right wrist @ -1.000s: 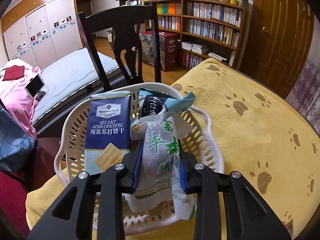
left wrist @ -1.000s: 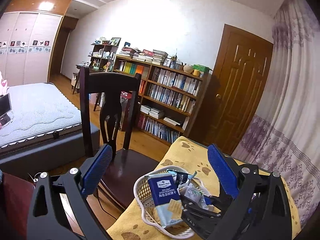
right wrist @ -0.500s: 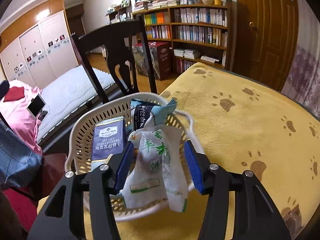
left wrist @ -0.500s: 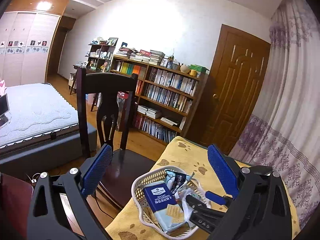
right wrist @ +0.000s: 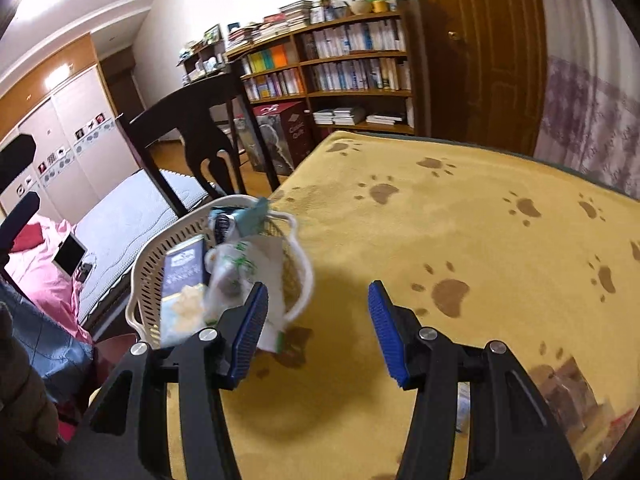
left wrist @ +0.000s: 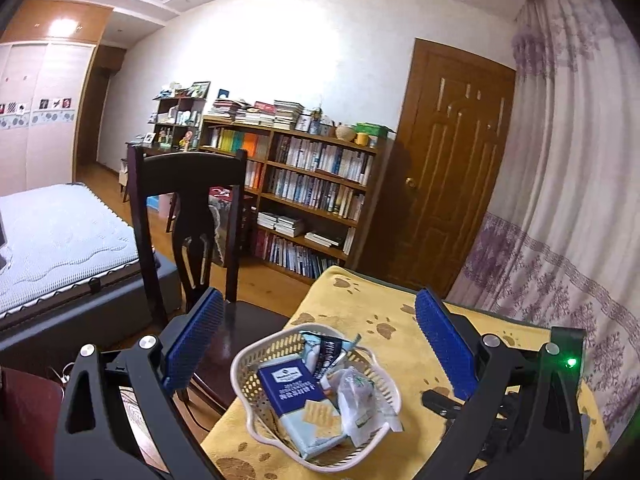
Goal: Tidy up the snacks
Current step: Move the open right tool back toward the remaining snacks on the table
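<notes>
A white lattice basket [left wrist: 241, 364] [right wrist: 149, 258] stands at the near left corner of the yellow paw-print cloth [right wrist: 460, 240]. Inside lie a blue soda-cracker pack [left wrist: 294, 394] [right wrist: 182, 276], a white-and-green packet [left wrist: 358, 394] [right wrist: 236, 266] and a dark packet [left wrist: 328, 354]. My left gripper [left wrist: 316, 310] hangs open above and behind the basket, holding nothing. My right gripper [right wrist: 318, 294] is open just right of the basket, its left finger close to the white-and-green packet, with only bare cloth between the pads.
A dark wooden chair [left wrist: 188, 184] [right wrist: 192, 132] stands against the table's left edge, with a bed [left wrist: 52, 236] beyond it. Bookshelves [left wrist: 312, 200] and a brown door [left wrist: 448, 168] line the far wall. Blurred packets [right wrist: 568, 392] lie at the near right of the cloth.
My right gripper opened, let go of the white-and-green packet in the basket, then drew back and to the right. The left gripper stayed open and pulled back from the basket.
</notes>
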Tool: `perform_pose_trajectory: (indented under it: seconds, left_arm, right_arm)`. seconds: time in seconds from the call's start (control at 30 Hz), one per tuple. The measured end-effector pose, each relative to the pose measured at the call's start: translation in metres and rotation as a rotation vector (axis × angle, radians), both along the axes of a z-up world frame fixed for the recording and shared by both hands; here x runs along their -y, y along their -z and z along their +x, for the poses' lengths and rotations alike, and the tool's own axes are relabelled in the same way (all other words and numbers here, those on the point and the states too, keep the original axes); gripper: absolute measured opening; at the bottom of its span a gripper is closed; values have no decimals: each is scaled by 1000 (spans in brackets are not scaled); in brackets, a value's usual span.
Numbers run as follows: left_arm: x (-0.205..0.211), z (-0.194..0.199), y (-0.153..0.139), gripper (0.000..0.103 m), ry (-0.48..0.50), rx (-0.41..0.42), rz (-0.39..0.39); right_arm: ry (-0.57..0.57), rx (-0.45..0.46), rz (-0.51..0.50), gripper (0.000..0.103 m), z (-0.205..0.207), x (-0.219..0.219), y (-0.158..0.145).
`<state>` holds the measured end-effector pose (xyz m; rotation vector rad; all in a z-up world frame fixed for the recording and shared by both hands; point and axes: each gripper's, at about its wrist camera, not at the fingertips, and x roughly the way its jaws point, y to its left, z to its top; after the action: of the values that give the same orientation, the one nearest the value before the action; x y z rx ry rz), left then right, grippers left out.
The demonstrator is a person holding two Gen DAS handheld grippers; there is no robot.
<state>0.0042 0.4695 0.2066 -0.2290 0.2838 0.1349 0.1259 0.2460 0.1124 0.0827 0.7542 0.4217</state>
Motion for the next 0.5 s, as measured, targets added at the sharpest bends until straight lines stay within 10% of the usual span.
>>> perform_pose_trajectory:
  seconds: [0.5]
  left_arm:
    - [32,2,3,98,64,-12,32]
  right_arm:
    - [226,-60,219,53,-44,163,8]
